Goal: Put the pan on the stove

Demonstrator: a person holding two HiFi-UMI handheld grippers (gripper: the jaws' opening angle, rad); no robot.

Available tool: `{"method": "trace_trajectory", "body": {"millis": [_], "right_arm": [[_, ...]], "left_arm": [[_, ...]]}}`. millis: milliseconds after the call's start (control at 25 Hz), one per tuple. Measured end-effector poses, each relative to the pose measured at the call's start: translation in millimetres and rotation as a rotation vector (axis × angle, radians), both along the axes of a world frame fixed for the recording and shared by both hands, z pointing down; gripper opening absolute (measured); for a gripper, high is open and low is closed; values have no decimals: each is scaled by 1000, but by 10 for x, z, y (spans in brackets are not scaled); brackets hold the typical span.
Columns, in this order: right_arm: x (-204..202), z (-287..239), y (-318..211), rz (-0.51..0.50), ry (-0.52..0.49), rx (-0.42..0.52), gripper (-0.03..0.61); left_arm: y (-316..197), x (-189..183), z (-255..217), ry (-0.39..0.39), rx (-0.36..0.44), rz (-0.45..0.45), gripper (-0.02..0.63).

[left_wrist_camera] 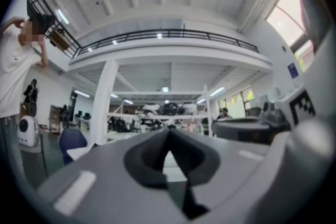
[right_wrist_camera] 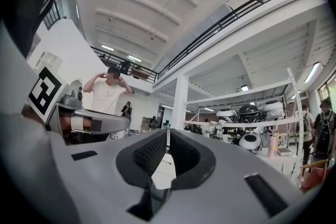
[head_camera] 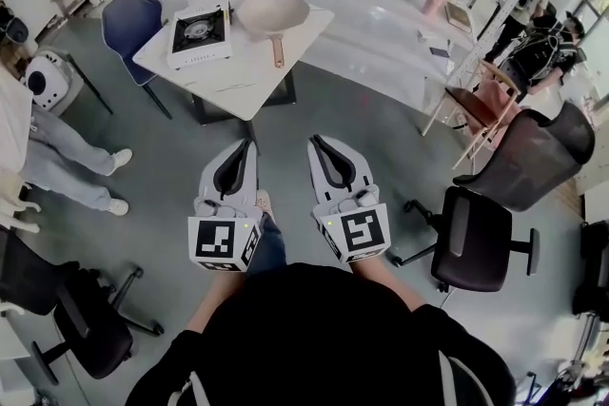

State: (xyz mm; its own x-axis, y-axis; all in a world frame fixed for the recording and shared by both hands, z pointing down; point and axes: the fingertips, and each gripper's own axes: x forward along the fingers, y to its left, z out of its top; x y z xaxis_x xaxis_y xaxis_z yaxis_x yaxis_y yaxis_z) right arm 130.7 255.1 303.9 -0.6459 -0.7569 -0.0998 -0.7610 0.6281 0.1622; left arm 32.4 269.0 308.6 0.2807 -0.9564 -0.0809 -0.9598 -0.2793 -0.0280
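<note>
A beige pan (head_camera: 272,14) with a wooden handle lies on a small white table (head_camera: 233,76) ahead of me. Left of the pan on that table stands a portable gas stove (head_camera: 199,34) with a black burner top. My left gripper (head_camera: 250,145) and right gripper (head_camera: 313,143) hang side by side over the grey floor, well short of the table. Both are shut with nothing between their jaws. In the left gripper view the left gripper (left_wrist_camera: 168,131) has its tips together; the right gripper (right_wrist_camera: 167,131) looks the same in its own view. Neither gripper view shows the pan or stove.
A blue chair (head_camera: 130,19) stands left of the table. Black office chairs (head_camera: 479,242) sit at my right and another (head_camera: 81,323) at my lower left. A person's legs (head_camera: 67,171) stand at left. A long white table (head_camera: 381,24) with appliances runs behind.
</note>
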Motion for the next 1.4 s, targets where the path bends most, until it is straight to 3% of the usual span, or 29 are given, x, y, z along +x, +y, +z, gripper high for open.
{"method": "trace_trajectory", "body": {"millis": [200, 400, 600, 800, 1120, 1400], "right_arm": [[-202, 219, -547, 25, 4, -4, 23], [-448, 301, -1201, 33, 4, -41, 24], [-630, 348, -1828, 55, -2, -95, 25], [-770, 412, -2394, 94, 0, -143, 30], [-979, 631, -3208, 146, 21, -227, 91], [-1003, 854, -3623, 178, 42, -285, 120]], "left_arm": [[-583, -221, 260, 25, -11, 26, 18], [-1260, -464, 323, 28, -56, 43, 101], [-1909, -637, 339, 42, -90, 67, 124], [-2504, -721, 370, 36, -130, 136, 126], [-3400, -857, 501, 37, -183, 204, 126], [-3913, -931, 680, 35, -217, 240, 126]]}}
